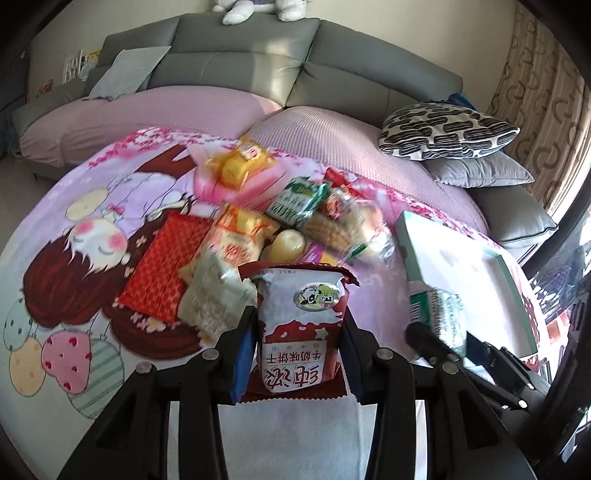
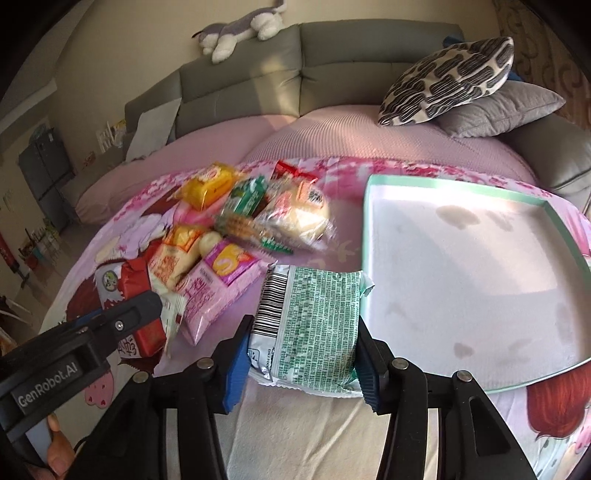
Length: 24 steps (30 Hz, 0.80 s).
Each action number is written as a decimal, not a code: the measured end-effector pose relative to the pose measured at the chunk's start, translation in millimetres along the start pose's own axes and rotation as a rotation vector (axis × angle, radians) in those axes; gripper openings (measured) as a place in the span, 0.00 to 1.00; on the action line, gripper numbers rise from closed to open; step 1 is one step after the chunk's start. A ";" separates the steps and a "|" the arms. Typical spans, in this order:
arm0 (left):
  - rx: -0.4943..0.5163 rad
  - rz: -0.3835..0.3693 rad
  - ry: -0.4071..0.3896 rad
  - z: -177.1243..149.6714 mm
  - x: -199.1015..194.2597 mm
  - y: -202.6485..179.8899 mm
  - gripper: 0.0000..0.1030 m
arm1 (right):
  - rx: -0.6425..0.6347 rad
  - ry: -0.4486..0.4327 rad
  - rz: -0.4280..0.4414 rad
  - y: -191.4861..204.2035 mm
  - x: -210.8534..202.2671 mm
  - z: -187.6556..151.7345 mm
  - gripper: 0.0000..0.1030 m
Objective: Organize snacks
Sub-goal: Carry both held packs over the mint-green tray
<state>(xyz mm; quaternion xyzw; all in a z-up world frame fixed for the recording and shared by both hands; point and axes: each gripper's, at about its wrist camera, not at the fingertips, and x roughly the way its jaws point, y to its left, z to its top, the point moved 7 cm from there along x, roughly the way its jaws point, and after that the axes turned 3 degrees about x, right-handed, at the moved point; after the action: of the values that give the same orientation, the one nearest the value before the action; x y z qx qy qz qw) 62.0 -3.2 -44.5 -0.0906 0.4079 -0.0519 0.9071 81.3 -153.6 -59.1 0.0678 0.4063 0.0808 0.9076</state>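
My left gripper point(image 1: 297, 323) is shut on a red and white biscuit packet point(image 1: 303, 295), held upright above the cartoon blanket. My right gripper point(image 2: 304, 332) is shut on a green and white printed snack packet point(image 2: 314, 306), whose back faces the camera, just left of the tray. The white tray with a mint rim point(image 2: 369, 240) lies empty on the right. A pile of several snack packets point(image 2: 240, 229) lies behind both grippers, and the left wrist view shows the pile point(image 1: 295, 221) too. In the right wrist view the left gripper point(image 2: 122, 321) shows at the left edge.
A pink cartoon blanket point(image 1: 92, 229) covers the surface. Behind it stands a grey sofa point(image 1: 240, 55) with a patterned cushion point(image 2: 447, 81) on a grey one at the right. A plush toy point(image 2: 236, 33) lies on the sofa back. A hand point(image 2: 55, 450) holds the left gripper.
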 end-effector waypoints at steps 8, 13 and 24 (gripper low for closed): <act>0.120 -0.075 -0.037 28.2 1.7 -55.5 0.42 | 0.133 -0.144 -0.154 -77.3 -34.7 29.2 0.51; 0.201 -0.161 -0.060 44.4 10.3 -104.5 0.42 | 0.208 -0.183 -0.313 -133.6 -42.9 26.8 0.51; 0.339 -0.291 -0.023 28.0 46.7 -188.0 0.43 | 0.337 -0.236 -0.451 -204.8 -62.2 16.7 0.51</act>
<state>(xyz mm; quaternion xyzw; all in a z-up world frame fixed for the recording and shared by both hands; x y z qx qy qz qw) 110.0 -191.6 -21.6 0.0049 0.3657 -0.2490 0.8968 71.7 -367.3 -41.6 0.1345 0.3106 -0.1996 0.9196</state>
